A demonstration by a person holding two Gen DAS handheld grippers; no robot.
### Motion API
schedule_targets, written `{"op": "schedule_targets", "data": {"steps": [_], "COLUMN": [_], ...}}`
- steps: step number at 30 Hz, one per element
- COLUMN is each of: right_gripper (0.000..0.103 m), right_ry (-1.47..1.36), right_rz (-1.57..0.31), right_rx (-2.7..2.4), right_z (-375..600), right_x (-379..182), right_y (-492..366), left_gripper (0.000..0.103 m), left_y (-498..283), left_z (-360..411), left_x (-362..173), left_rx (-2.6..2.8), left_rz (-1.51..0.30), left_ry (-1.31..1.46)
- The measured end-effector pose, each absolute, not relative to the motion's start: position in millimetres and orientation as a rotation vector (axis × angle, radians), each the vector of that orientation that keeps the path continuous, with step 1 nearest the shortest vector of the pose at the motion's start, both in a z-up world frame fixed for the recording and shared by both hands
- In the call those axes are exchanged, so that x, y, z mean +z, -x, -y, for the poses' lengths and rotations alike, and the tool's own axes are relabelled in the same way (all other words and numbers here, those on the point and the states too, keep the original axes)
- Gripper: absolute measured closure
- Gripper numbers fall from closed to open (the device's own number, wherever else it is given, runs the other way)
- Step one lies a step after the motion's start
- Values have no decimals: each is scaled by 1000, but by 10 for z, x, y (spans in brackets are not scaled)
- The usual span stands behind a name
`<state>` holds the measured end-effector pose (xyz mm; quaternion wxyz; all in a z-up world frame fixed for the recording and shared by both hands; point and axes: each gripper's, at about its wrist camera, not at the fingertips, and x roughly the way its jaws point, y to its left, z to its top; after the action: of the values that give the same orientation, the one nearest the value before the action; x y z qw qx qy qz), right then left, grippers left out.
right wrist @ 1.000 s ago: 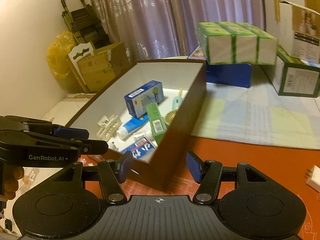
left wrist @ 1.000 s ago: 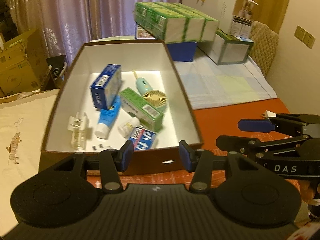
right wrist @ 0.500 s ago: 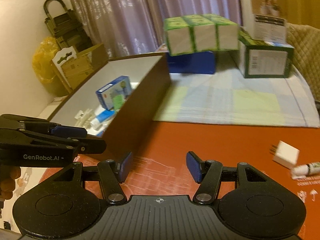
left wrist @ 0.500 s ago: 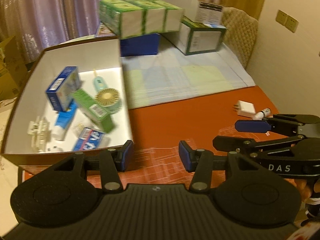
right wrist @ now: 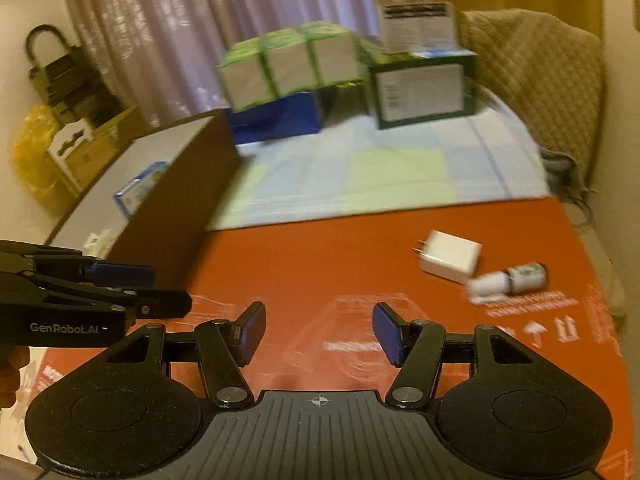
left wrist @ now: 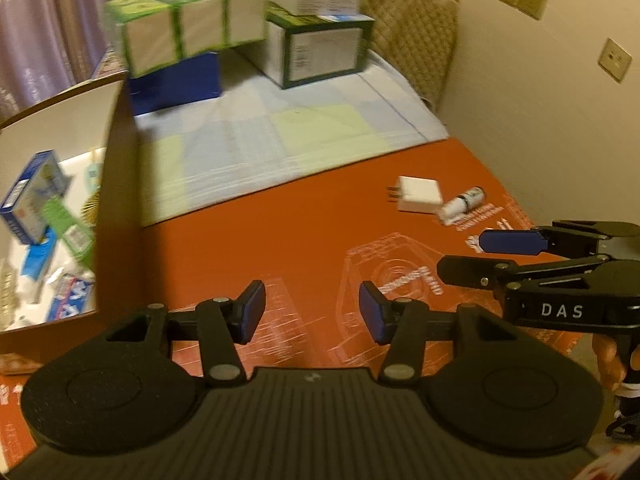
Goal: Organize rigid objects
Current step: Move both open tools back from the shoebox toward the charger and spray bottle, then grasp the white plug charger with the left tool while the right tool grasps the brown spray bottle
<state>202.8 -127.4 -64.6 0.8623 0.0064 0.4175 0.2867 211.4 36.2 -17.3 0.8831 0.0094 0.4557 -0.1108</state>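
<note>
Both views motion-blurred. Left tongs opening, right tongs apart, nothing between. Brown box cut off left of both; bottle label unreadable.

Ahead of my left hand-held gripper and right hand-held gripper the orange surface lies bare and open. Further right, the white charger and small bottle sit touching. The tall brown box wall blocks the left; stacked cartons close the far end.
</note>
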Motion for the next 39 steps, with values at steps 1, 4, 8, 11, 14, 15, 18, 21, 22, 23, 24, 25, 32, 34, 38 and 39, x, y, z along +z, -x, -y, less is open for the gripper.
{"op": "schedule_targets", "data": {"steps": [1,4,8,11,14,15,18,21,22,23,24,25,32,34,38,39], "right_gripper": [47,47,47,39,25,23,20,19,19,18,18,18,15,10,7,7], "right_ry": [-17,-25,-32,-34,-36,-34,-13,6,12,19,31,43,108,118,135,138], "right_rz": [-880,-892,-913,-921,-906,-900,-890,-881,-882,-885,-889,-891,-935,-948,-943,-941], "right_rx": [586,545,492,457,440,435,425,429,434,440,443,443,463,474,480,483], "right_z": [1349,1535,1748,1889,2008,2045,2116,2171,2187,2193,2197,2199,2173,2163,2116,2102], "right_x": [-658,-690,-754,-811,-856,-871,-932,-1015,-1050,-1089,-1126,-1165,-1409,-1442,-1494,-1506], "right_y": [-2033,-2071,-2168,-2238,-2299,-2325,-2423,-2525,-2566,-2603,-2645,-2686,-2983,-3045,-3134,-3154], "left_gripper": [55,55,54,52,50,50,49,49,49,49,49,49,49,49,49,49], "left_y": [-2140,-2216,-2316,-2401,-2492,-2519,-2626,-2738,-2771,-2810,-2837,-2876,-3085,-3126,-3203,-3220], "left_z": [-299,-118,79,200,310,337,424,492,513,533,551,567,636,652,660,659], "left_x": [-192,-246,-313,-357,-403,-413,-475,-557,-585,-621,-648,-684,-883,-920,-978,-987], "left_rx": [-243,-267,-291,-304,-311,-312,-316,-315,-314,-310,-306,-303,-296,-293,-287,-286], "left_rz": [-952,-957,-964,-965,-967,-967,-970,-973,-975,-979,-985,-995,-1044,-1054,-1069,-1072], "left_ry": [-20,-32,-38,-44,-54,-56,-58,-61,-64,-67,-69,-69,-53,-53,-55,-56]}}
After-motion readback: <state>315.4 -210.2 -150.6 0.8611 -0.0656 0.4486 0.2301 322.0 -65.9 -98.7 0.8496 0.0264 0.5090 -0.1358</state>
